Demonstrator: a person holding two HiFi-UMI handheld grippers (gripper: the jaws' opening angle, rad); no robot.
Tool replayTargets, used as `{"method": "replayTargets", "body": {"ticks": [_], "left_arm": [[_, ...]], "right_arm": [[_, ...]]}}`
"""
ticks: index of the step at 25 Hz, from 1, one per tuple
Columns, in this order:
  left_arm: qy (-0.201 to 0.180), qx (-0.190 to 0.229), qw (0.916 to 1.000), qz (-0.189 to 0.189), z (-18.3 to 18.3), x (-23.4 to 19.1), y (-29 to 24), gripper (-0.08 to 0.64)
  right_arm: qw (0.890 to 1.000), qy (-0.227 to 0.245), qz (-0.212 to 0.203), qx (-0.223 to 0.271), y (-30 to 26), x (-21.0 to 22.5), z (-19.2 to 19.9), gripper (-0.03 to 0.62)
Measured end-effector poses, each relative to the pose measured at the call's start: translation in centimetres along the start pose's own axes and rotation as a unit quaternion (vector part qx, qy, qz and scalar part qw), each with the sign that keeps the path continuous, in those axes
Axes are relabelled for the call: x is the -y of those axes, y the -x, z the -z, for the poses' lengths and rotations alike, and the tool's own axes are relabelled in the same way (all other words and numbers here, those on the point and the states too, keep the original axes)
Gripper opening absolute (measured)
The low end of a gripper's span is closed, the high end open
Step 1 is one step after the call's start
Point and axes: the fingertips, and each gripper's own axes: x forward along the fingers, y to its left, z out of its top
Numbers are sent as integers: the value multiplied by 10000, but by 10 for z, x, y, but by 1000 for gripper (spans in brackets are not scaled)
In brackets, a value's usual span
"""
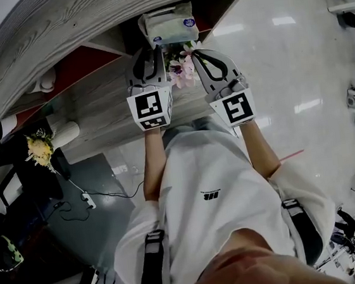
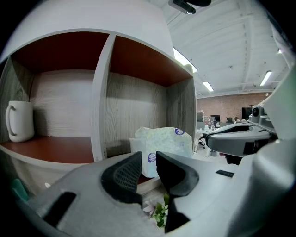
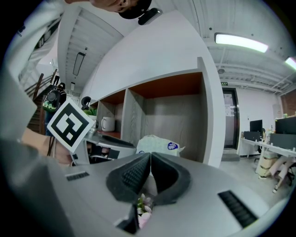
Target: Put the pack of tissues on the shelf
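Plainly, the job looks done or nearly so. At far left a white mug (image 2: 19, 121) stands in the left compartment of the shelf (image 2: 99, 92). The left gripper (image 2: 149, 162) hangs just in front of the shelf, its jaws a narrow gap apart with nothing in them. Past them the pack of tissues (image 2: 162, 143) stands on the reddish board of the right compartment, touched by neither gripper. Flowers (image 1: 182, 67) show below, between the two tools. The right gripper (image 3: 150, 162) is pinched closed on nothing. The pack should be light and soft, its plastic wrap probably slick. A gentle hold across its two long sides would suit. The board looks flat and firm. Around it are a glossy pale floor (image 1: 296, 61) and an office under strip lights.
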Motion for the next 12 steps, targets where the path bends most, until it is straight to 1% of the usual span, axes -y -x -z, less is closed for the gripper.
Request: {"method": "replayTargets", "body": {"ticks": [6,12], "left_arm": [[-84,58,9999,102,-2,4,10,101],[-143,100,9997,177,-5,10,19,101]], "right_arm": [[9999,-52,72,-72,1,-2,2,25],[9999,-55,92,-16,5,-3,0,25]]}}
